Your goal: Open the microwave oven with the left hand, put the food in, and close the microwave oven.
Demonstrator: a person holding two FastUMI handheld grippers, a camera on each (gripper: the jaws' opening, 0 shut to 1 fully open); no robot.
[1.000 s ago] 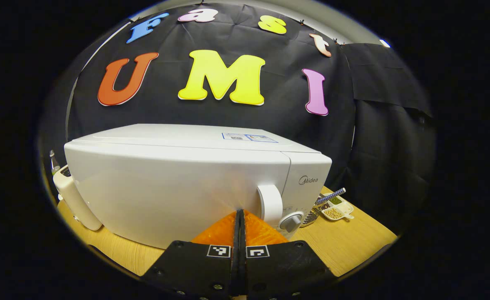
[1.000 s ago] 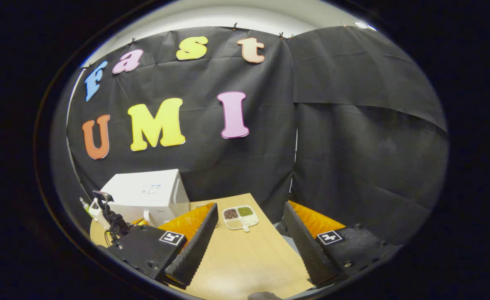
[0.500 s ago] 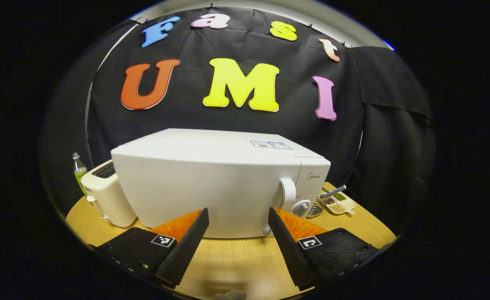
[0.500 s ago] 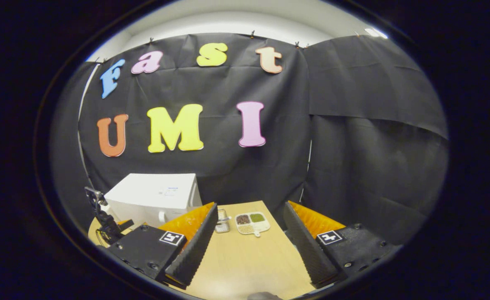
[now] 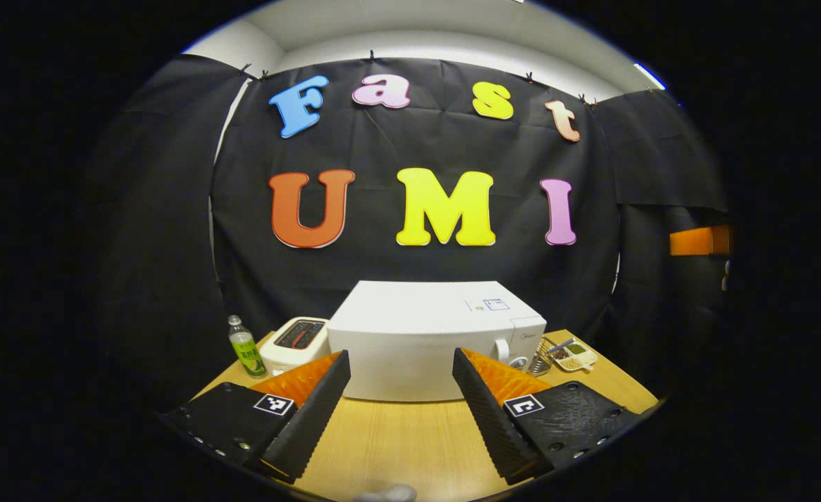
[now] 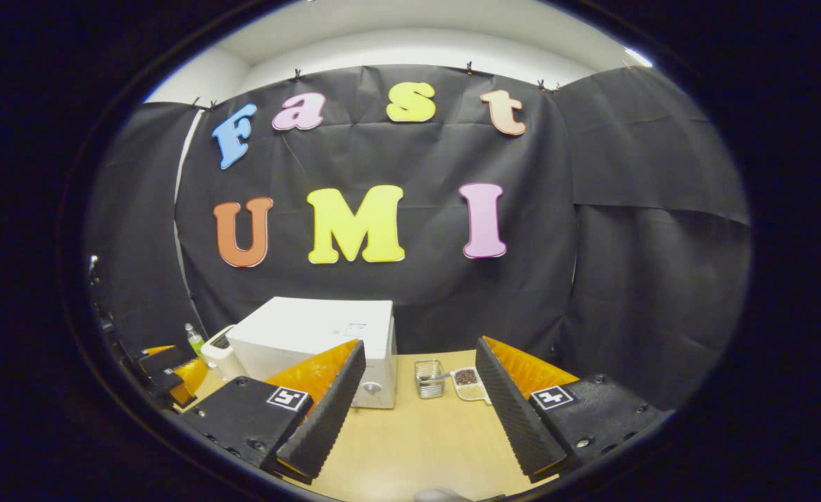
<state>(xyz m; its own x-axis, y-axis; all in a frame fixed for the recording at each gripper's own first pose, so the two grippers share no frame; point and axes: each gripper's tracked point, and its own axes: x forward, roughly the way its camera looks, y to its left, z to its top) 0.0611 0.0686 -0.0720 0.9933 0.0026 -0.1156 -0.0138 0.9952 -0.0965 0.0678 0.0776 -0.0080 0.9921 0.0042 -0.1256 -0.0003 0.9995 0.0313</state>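
The white microwave [image 5: 424,341] stands on the wooden table [image 5: 396,439] with its door closed; its handle [image 5: 501,351] and a knob sit at the front right. My left gripper [image 5: 400,357] is open, well back from the microwave, with nothing between its fingers. In the right gripper view the microwave [image 6: 312,331] is at the left of centre, and my right gripper [image 6: 420,345] is open and empty over the table [image 6: 417,439]. The left gripper [image 6: 166,366] shows small at the far left edge there. A divided dish of grains [image 5: 574,355] lies right of the microwave.
A white toaster [image 5: 298,341] and a small green-labelled bottle [image 5: 246,354] stand left of the microwave. A metal wire basket [image 6: 429,378] and the divided dish [image 6: 467,382] sit to its right. Bare wood stretches in front of the microwave.
My left gripper has gone from shut to open and drawn far back from the microwave's door. The right gripper has also backed off and swung left, bringing the microwave nearer its centre.
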